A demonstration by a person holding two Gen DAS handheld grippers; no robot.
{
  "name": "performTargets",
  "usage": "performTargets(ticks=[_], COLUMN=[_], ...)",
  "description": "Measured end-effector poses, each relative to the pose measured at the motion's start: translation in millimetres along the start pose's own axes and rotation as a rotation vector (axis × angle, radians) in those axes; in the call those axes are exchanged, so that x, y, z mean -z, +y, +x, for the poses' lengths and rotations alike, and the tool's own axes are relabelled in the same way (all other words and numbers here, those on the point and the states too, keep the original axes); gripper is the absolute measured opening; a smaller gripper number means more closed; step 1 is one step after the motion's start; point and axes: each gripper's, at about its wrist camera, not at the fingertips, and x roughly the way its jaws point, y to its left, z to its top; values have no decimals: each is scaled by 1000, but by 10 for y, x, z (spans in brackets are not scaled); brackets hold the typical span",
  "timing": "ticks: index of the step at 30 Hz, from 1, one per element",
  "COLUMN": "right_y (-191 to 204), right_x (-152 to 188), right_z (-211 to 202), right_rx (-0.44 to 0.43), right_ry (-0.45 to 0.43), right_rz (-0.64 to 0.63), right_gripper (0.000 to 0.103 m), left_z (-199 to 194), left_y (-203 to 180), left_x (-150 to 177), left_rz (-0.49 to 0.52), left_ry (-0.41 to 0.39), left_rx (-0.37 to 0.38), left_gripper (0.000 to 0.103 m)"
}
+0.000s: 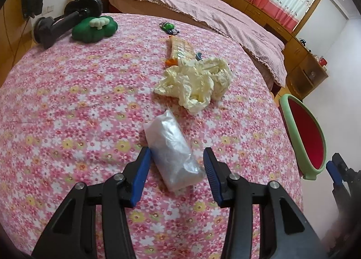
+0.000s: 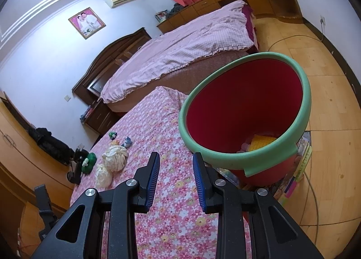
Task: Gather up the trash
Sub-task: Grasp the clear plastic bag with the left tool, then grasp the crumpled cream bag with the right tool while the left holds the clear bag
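Note:
A clear plastic bag [image 1: 169, 146] lies on the pink floral cloth [image 1: 79, 112]. My left gripper [image 1: 176, 151] points down over the bag's near end, one blue pad on each side; the jaws stand apart and do not squeeze it. Beyond it lie a crumpled cream bag [image 1: 198, 82], an orange snack wrapper [image 1: 180, 49] and a small green wrapper [image 1: 168, 26]. A red bin with a green rim [image 2: 270, 152] stands off the cloth's right edge, with yellow trash [image 2: 264, 141] at its bottom. My right gripper [image 2: 176, 155] hovers open beside the bin, with nothing between its fingers.
A green plush toy [image 1: 94, 27] and a black stand [image 1: 58, 22] sit at the cloth's far left. A bed with a pink cover [image 1: 203, 3] runs behind. Wooden cabinets [image 1: 300, 53] line the wall. A cable [image 2: 313, 191] crosses the wooden floor by the bin.

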Motion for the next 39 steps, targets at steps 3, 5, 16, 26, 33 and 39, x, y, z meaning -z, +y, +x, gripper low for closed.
performTargets(ticks=[3,5,16,26,33,39], right_y=[-2,-1,94,292,510,717], right_x=[0,1,28,45,45,63], right_z=[23,37,135,257,379,497], right_rx=[1,-1,-5,-6,-4,-3], right_ry=[8,13,37,61,81,94], right_rz=[5,8,-11,-51,-94,-137], right_gripper=[31,31,31,31,31,31], left_z=[26,52,40,-285,-443,-445], left_y=[-18,-23,10,188,360,502], left_x=[11,15,3,-340,-645,-829], left_rz=[16,20,52,65,92,96], left_ry=[-7,-8,-39,-144,-214,-243], left_rx=[0,2,55,33,-19,-32], left_gripper=[48,48,42,41,37,34])
